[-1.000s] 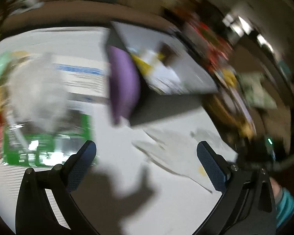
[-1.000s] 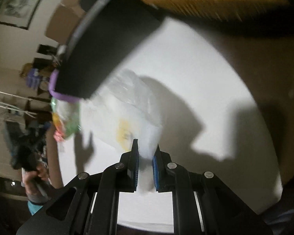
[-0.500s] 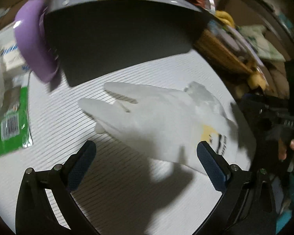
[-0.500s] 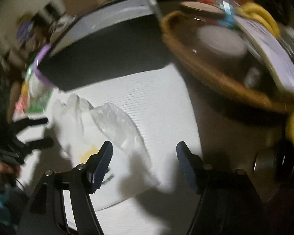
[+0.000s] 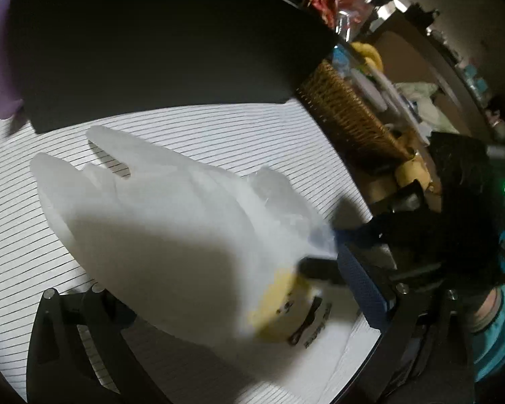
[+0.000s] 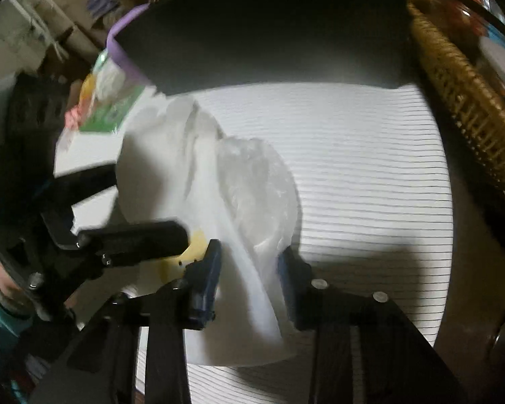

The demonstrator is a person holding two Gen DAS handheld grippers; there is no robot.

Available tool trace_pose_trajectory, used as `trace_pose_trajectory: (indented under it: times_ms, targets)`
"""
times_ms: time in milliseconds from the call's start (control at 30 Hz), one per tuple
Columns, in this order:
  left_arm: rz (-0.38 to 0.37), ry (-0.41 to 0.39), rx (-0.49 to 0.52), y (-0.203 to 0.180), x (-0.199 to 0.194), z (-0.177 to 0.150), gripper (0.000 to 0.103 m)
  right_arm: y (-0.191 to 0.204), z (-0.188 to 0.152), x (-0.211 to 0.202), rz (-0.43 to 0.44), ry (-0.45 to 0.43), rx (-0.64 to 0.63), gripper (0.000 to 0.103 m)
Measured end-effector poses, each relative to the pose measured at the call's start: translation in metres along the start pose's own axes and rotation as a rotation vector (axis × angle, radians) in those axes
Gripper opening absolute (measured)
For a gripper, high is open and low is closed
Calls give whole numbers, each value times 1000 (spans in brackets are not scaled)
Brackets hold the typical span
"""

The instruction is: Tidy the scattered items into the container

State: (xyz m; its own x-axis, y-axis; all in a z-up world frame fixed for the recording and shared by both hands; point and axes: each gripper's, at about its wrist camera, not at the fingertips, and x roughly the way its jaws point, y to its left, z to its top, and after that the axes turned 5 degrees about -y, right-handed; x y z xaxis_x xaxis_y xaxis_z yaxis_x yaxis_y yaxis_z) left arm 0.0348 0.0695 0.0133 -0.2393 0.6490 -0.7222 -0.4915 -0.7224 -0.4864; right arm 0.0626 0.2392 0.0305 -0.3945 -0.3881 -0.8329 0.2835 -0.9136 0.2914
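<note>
1. Plastic bag (image 6: 198, 181), white and thin, is lying crumpled on the striped surface (image 6: 370, 175), near the dark container (image 6: 269, 23).
2. Right gripper (image 6: 249, 282) is closing, bag's near edge between its jaws, pads not yet pressing.
3. Left gripper (image 5: 198, 306) is standing wide, straddling the bag.
4. Judgement: light, limp, slippery; pinching a bunched fold seems best.

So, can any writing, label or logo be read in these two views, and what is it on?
Nothing can be read for certain.
White plastic bag: a yellow print with dark lettering beside it, too blurred to read.
Green packet by the black container: printed, but too small and blurred to read.
Goods behind the wicker basket: no legible label.
</note>
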Motion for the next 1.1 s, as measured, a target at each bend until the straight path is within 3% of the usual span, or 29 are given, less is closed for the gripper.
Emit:
trace_pose_trajectory:
  times_ms: [33, 67, 167, 267, 400, 500, 633, 767, 833, 900, 933, 967, 1000, 1033, 1100]
  targets:
    - [11, -6, -6, 2, -1, 0, 91, -1, 0, -1, 7, 1, 1, 30]
    - [26, -8, -14, 4, -4, 1, 73, -2, -1, -2, 19, -2, 9, 28]
    - [12, -16, -81, 17, -9, 1, 57, -6, -2, -9, 56, -28, 32, 21]
    - [46, -4, -95, 17, -12, -2, 45, -4, -2, -19, 94, -56, 29, 17]
    - [13, -50, -87, 1, -44, 6, 45, 13, 5, -32, 133, -95, -5, 15]
    - [38, -82, 22, -27, -80, 34, 46, 35, 22, -59, 171, -165, -47, 15]
    - [51, -129, 136, -55, -119, 101, 46, 65, 68, -97, 193, -272, -115, 15]
    - [104, -196, 196, -66, -140, 188, 46, 79, 142, -121, 162, -389, -154, 15]
    - [163, -237, 198, -56, -139, 238, 50, 78, 188, -119, 132, -432, -151, 15]
    - [222, -234, 167, -34, -127, 279, 78, 60, 245, -97, 134, -410, -73, 20]
    - [295, -206, 142, -17, -112, 300, 96, 49, 268, -79, 108, -381, -20, 25]
    - [391, -164, 123, -1, -97, 313, 96, 39, 282, -63, 50, -353, 13, 41]
    - [475, -111, 114, 12, -85, 320, 96, 32, 292, -47, -24, -321, 33, 48]
    - [530, -71, 120, 21, -75, 321, 96, 25, 297, -33, -95, -291, 52, 49]
    - [566, -52, 160, 27, -68, 317, 96, 13, 291, -25, -102, -272, 78, 49]
